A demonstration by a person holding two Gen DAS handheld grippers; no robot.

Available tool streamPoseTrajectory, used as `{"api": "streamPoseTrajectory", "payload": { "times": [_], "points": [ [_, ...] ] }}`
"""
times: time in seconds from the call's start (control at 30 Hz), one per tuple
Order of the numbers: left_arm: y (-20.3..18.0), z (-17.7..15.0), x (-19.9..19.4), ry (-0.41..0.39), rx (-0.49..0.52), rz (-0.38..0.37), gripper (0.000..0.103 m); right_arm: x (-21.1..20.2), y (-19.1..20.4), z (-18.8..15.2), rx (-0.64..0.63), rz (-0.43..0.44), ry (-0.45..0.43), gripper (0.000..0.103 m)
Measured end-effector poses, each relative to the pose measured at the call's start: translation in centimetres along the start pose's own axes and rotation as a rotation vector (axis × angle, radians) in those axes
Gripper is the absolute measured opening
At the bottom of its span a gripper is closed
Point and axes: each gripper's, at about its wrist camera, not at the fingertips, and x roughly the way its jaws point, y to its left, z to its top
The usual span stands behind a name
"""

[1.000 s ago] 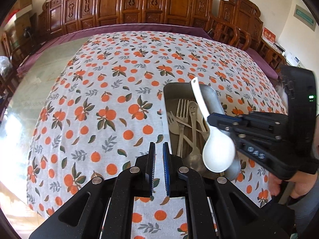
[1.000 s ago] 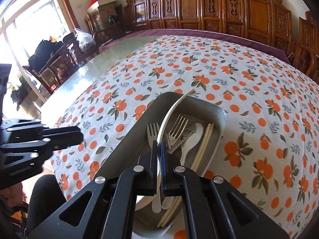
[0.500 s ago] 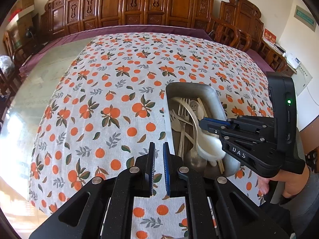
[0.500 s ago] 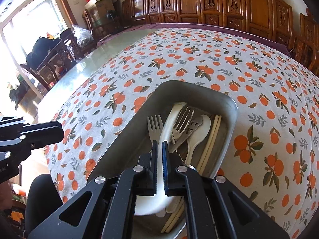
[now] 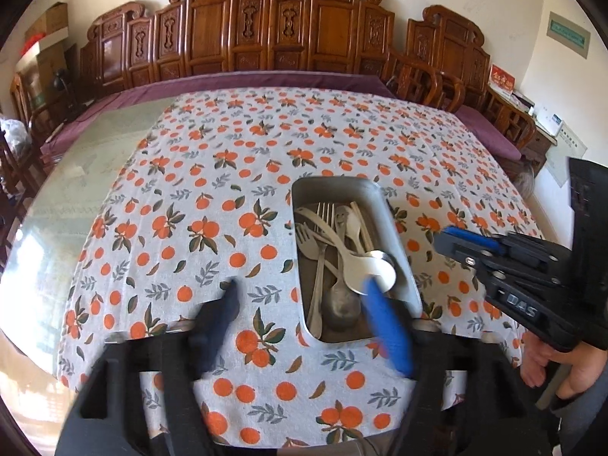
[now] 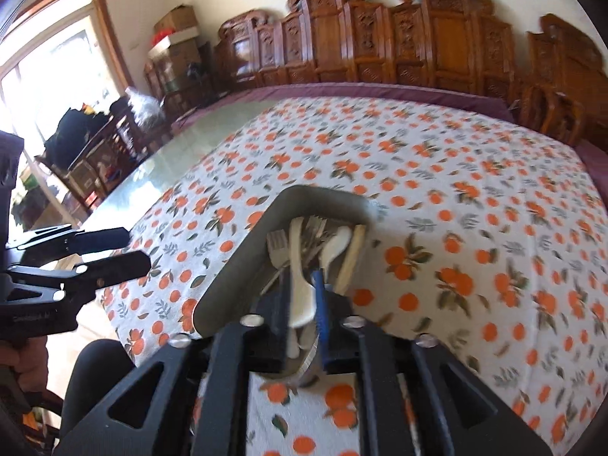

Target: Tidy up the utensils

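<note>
The counter (image 5: 228,174), under an orange-print cloth, fills mid-frame. The metal tray (image 5: 395,228) right of centre gathers forks and the white spoon (image 5: 364,262), now lying inside. The left tool (image 5: 304,304) gapes wide, blurred; the right tool (image 6: 302,304) is parted, holding nothing.

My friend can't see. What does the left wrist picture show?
A metal tray holding forks, spoons and chopsticks sits on an orange-patterned tablecloth. The left hand-held gripper is open before it; the right hand-held gripper is off to the right.
</note>
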Motion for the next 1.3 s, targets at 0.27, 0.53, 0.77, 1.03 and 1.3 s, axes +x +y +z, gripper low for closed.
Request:
{"api": "streamPoseTrajectory", "payload": {
  "times": [0.27,0.53,0.77,1.03,1.3],
  "points": [
    [-2.6,-0.7,-2.7,-0.062,0.03,0.01,0.093,-7.0,-1.6,-1.7,0.058,-0.12,-0.101,0.083],
    [-5.1,-1.7,-5.2,-0.108,0.059,0.015,0.095,-13.0,-2.1,-3.1,0.089,-0.19,-0.182,0.1],
    [-6.5,-2.3,-8.0,-0.157,0.062,0.026,0.095,-17.7,-0.9,-3.8,0.083,-0.25,-0.261,0.1],
    [-7.8,-2.1,-12.4,-0.236,0.07,0.023,0.095,-22.7,0.9,-3.6,0.059,-0.299,-0.367,0.1],
    [-8.3,-2.0,-16.4,-0.309,0.059,0.023,0.095,-26.7,2.2,-3.4,0.043,-0.324,-0.457,0.1]
  ]
}}
